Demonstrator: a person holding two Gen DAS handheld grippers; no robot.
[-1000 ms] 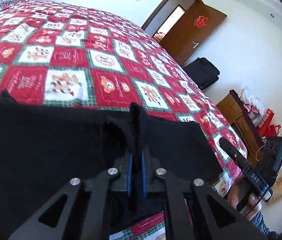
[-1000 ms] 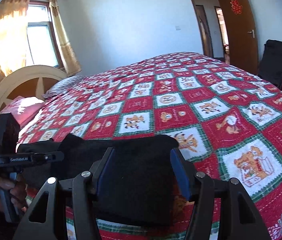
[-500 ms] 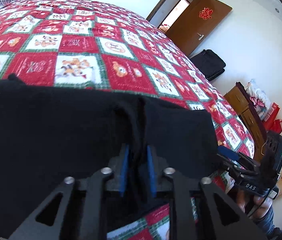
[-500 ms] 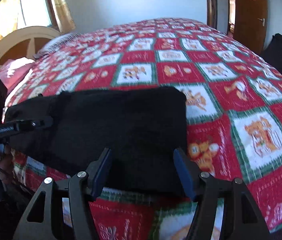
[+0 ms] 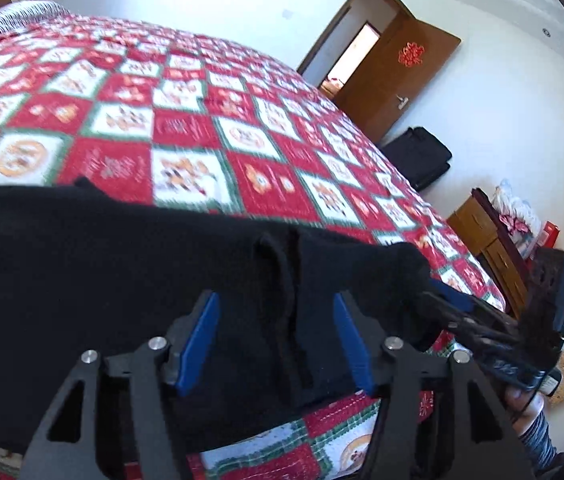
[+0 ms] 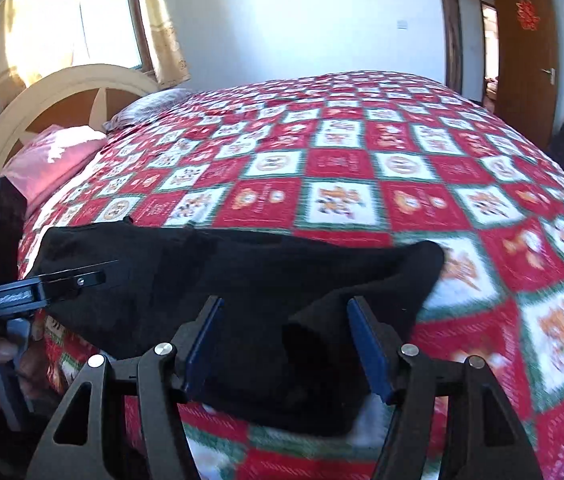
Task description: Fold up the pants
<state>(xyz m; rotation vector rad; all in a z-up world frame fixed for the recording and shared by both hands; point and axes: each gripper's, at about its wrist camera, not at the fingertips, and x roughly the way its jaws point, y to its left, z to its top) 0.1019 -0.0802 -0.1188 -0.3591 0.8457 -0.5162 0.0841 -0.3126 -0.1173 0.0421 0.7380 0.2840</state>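
Observation:
Black pants (image 5: 102, 264) lie folded in a long band along the near edge of the bed; in the right wrist view (image 6: 242, 276) they stretch from left to right. My left gripper (image 5: 276, 324) is open, its blue pads on either side of a raised fold of the cloth, not pinching it. My right gripper (image 6: 285, 328) is open over the right end of the pants. The right gripper shows in the left wrist view (image 5: 481, 328) at the pants' right end. The left gripper shows in the right wrist view (image 6: 42, 284) at their left end.
A red, white and green patchwork quilt (image 6: 361, 168) covers the bed. A headboard (image 6: 42, 100) and pink pillow (image 6: 50, 152) are at the far left. A brown door (image 5: 393, 76), a black bag (image 5: 421, 156) and a wooden cabinet (image 5: 481, 232) stand along the right wall.
My left gripper was shut on a fold of the pants and has opened, letting it go. My right gripper stayed open and shifted slightly over the pants' right end.

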